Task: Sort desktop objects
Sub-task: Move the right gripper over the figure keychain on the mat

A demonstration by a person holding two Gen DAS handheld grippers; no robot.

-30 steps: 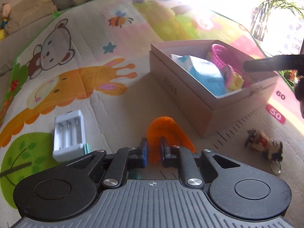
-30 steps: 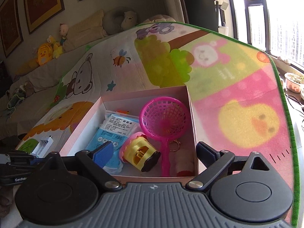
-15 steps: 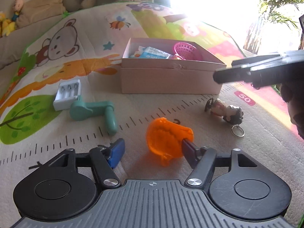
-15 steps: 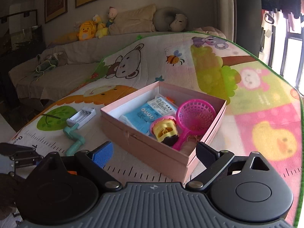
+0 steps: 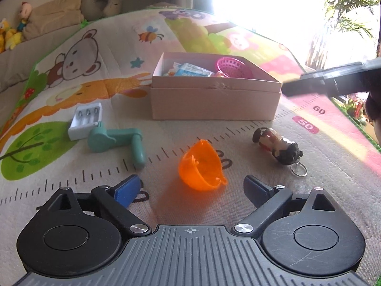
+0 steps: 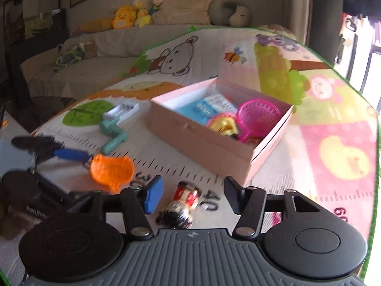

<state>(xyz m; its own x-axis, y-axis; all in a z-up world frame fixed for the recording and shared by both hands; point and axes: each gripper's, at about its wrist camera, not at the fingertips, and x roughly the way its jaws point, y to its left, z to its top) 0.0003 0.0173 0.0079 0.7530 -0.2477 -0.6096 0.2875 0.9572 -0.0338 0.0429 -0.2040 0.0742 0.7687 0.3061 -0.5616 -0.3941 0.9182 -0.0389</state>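
Two claws work over a cartoon-printed play mat (image 5: 100,109) that covers the desk. Nearest the left wrist camera, the left claw (image 5: 190,190) stands wide with its jaws opening; the orange plastic cup (image 5: 201,164) lies tipped on its side on the mat just ahead of the gap, touched by neither blue pad. In the right wrist view the right claw (image 6: 190,195) has its jaws closing, and the small doll keychain (image 6: 183,206) lies on the mat between the fingers, with no pad pressing on it yet; the picture is blurred here. In the left view the same keychain sits to the right of the cup, its metal ring (image 5: 298,169) nearest the camera.

Further off on the left side lies a teal hand crank (image 5: 114,140), and touching its far end is a white battery charger (image 5: 85,120). Beyond these stands an open pink cardboard box (image 5: 214,102), holding a pink plastic net scoop (image 6: 258,116), a yellow and pink toy (image 6: 222,124) and blue printed packets (image 6: 202,109). Farthest back, a sofa (image 6: 95,54) carries plush toys (image 6: 126,17) and cushions.
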